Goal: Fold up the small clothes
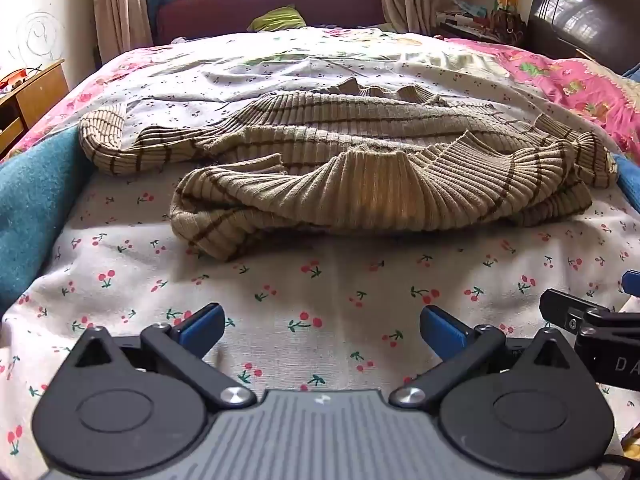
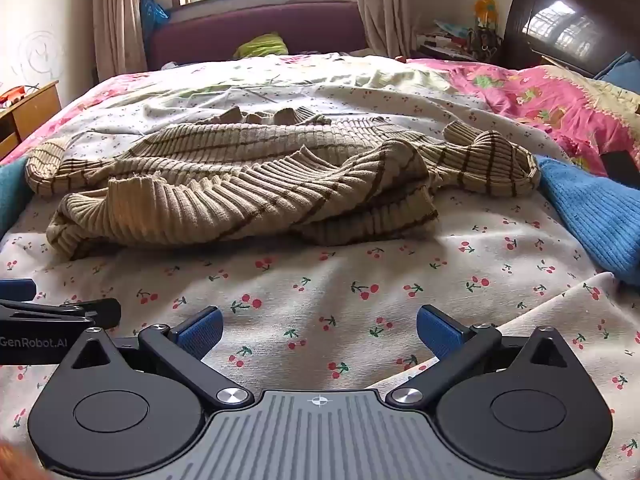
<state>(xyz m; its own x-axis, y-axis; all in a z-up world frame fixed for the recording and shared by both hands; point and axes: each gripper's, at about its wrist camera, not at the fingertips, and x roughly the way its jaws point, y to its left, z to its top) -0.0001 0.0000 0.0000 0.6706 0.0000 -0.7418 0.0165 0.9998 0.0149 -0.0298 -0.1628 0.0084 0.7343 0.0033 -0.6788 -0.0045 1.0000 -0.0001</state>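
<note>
Both jaws stand wide open and hold nothing: left gripper and right gripper hover over the cherry-print bed sheet. At 12 o'clock lies the rumpled striped sweater. Better first spread it flat, taking the near hem at both corners.

"GenRobot.AI" on left tool, "DA" fragment on right tool
</note>
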